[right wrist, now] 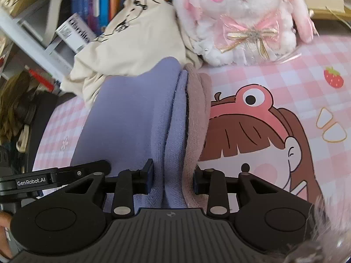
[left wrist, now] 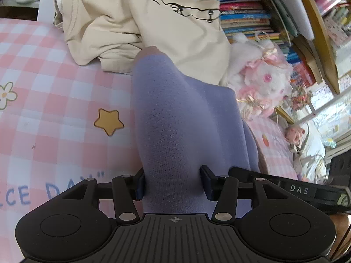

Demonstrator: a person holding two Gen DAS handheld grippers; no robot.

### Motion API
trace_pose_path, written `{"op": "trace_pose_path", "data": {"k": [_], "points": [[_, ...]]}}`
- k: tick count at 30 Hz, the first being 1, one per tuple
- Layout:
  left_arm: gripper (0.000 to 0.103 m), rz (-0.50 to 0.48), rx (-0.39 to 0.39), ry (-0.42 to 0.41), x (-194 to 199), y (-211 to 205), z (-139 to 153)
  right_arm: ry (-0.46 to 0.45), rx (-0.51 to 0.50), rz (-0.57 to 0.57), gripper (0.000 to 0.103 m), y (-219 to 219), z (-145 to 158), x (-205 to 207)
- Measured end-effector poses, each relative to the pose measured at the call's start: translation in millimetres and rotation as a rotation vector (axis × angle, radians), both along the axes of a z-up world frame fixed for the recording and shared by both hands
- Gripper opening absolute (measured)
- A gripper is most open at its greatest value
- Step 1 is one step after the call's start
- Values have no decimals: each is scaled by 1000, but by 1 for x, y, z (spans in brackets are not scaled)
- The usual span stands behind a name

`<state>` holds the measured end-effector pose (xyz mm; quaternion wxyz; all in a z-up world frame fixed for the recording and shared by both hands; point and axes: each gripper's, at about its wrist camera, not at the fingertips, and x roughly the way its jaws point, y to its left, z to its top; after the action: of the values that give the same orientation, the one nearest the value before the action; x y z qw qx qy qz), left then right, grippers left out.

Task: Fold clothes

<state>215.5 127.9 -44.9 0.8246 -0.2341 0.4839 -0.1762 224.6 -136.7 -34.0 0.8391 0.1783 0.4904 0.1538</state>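
Lavender knit sock (left wrist: pixel 175 118) is pinched by your left gripper (left wrist: pixel 173 184) and right gripper (right wrist: pixel 173 178); thick folds may slip loose beside the cream shirt (left wrist: pixel 153 26).

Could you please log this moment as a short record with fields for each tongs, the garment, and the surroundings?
left tongs: shut on the soft lavender knit garment
right tongs: shut on the same garment, gripping its lavender fold with the dusty pink edge
surface: pink checked cartoon-print mat
behind: crumpled cream T-shirt with black line print, not held
nearby: white plush rabbit with pink bow
background: row of colourful books
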Motion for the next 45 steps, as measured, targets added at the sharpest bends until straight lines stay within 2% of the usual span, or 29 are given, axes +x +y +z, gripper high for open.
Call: {"op": "trace_pose_path", "data": {"k": [2,5,6,8,10,14,16,22,25,29,32,35,45], "points": [[51,2,5,-1,5,0,-1,2,4,-10,32,1,-1,4],[57,-3,28,-13,6,-3,0,-8,-18,-13,40,4,-1,6],[58,-4,36,-22,5,-4,1,-14,-24,-16,45,5,-1,5],[67,4,81,-53,-2,-5,7,-43,-34,-17,54,4,4,0],[74,21,128,-103,-13,-5,18,-84,-40,-15,64,0,12,-8],[86,70,188,-227,-49,-4,45,-184,-72,-3,69,-11,33,-38],[88,86,212,-286,-72,-7,56,-233,-116,-1,71,-18,43,-57],[96,128,349,-352,-134,-35,68,-315,-249,-29,81,-29,56,-120],[99,141,456,-379,-161,-59,72,-339,-304,-63,88,-25,58,-150],[103,147,592,-415,-200,-87,79,-360,-336,-152,91,-24,58,-186],[103,153,605,-434,-220,-95,77,-387,-355,-194,92,-22,52,-212],[103,155,593,-426,-228,-96,76,-408,-406,-164,92,-15,46,-228],[103,212,592,-432,-231,-93,79,-422,-438,-141,100,-10,47,-231]]}}
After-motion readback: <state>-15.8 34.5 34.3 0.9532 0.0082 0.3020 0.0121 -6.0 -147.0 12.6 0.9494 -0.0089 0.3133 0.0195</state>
